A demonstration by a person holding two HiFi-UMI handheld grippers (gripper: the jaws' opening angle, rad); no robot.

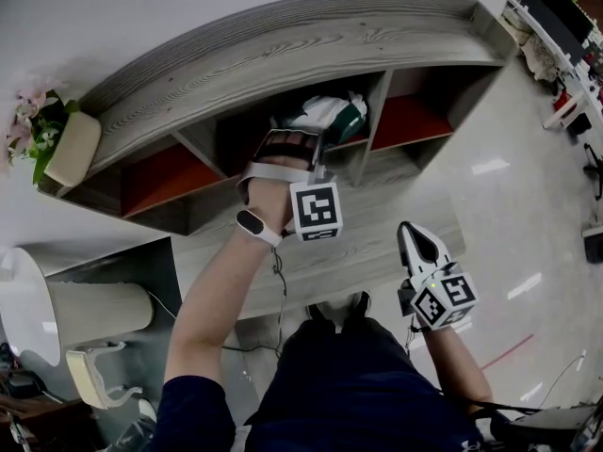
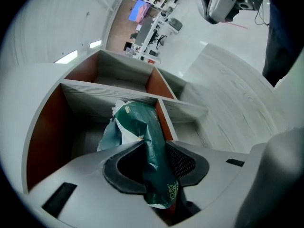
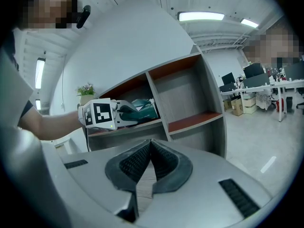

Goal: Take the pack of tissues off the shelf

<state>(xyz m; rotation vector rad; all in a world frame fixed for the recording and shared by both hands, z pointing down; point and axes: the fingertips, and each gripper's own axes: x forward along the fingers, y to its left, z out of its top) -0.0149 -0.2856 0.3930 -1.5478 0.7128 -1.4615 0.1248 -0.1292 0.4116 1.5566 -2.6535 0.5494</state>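
Note:
A green and white pack of tissues (image 1: 330, 116) lies in the middle compartment of a grey wood-grain shelf (image 1: 283, 55) with red-brown inner panels. My left gripper (image 1: 294, 141) reaches into that compartment. In the left gripper view the crumpled green pack (image 2: 142, 127) runs between the two black pads (image 2: 183, 163), and my left gripper (image 2: 154, 148) is shut on it. My right gripper (image 1: 420, 238) hangs lower to the right, away from the shelf, shut with nothing in it (image 3: 150, 144). The right gripper view shows the shelf (image 3: 190, 94) and the pack (image 3: 142, 109) from the side.
A potted plant (image 1: 42, 125) stands on the shelf's left end. A white rounded chair (image 1: 57, 309) is on the floor at the lower left. The compartments beside the pack hold nothing. Office desks (image 1: 556, 26) stand far right on the glossy floor.

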